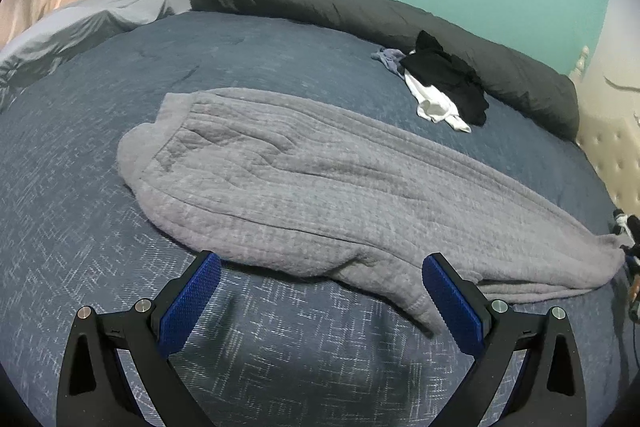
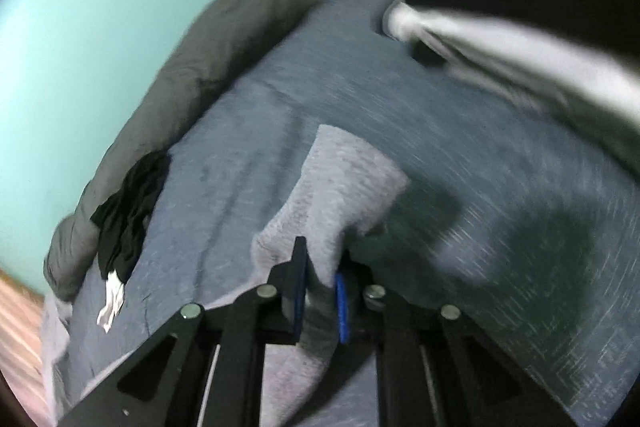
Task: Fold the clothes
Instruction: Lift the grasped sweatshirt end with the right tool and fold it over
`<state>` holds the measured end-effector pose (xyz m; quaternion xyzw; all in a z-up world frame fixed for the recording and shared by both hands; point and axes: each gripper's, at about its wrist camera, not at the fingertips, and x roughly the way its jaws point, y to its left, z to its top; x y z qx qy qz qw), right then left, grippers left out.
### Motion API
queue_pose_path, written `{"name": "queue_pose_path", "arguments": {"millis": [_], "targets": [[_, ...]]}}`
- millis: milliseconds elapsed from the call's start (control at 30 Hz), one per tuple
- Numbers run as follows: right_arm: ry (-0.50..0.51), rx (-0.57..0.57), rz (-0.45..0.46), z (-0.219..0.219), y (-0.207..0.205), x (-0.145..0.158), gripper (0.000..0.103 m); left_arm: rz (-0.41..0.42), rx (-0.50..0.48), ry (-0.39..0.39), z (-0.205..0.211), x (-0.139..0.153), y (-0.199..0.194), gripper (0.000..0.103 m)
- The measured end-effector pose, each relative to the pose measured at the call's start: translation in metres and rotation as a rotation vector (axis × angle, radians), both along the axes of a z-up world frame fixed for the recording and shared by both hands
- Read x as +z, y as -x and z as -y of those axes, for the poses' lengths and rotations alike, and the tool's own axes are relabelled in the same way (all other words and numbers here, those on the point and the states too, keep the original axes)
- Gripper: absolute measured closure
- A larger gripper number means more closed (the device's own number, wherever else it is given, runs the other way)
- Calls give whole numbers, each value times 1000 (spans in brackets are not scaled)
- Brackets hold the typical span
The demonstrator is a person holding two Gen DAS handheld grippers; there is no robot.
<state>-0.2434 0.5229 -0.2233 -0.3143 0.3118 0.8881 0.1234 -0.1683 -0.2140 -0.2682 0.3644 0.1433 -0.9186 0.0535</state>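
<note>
A grey knit garment (image 1: 304, 183) lies stretched across the blue bedspread (image 1: 100, 267), long side running left to right. My left gripper (image 1: 320, 295) is open and empty, hovering just above the garment's near edge, its blue pads (image 1: 192, 303) wide apart. My right gripper (image 2: 320, 287) is shut on one end of the grey garment (image 2: 340, 187), which stands up from between the pads. The right wrist view is blurred by motion. The right gripper shows at the far right edge of the left wrist view, at the garment's end (image 1: 612, 247).
A small pile of black, white and lilac clothes (image 1: 440, 83) lies at the back of the bed, also in the right wrist view (image 2: 128, 211). A rolled dark grey duvet (image 1: 360, 7) lies along the teal wall. A grey pillow (image 1: 80, 23) sits back left. A tufted headboard (image 1: 616, 147) is at right.
</note>
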Motion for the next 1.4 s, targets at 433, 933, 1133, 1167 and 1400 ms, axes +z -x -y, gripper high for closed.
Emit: {"name": "queue_pose_path", "arguments": {"millis": [433,933,1133,1167,1400], "targets": [[-194,375,-44,189,61,109,92,-23,50,-42,28,4,-13,0],[-375,654,-23,397,84,125,92,-48,122,-113,66,3,-29,0],[-390,709,-50,469,91,133,92,-49,152,-133,81,1,-33,0],[-384,726,-46,482,92,130,92,-49,155,-136,83,0,-34,0],[-317,872,-2,575,98,93,92,-52,180,-161,93,-2,-36,0]]}}
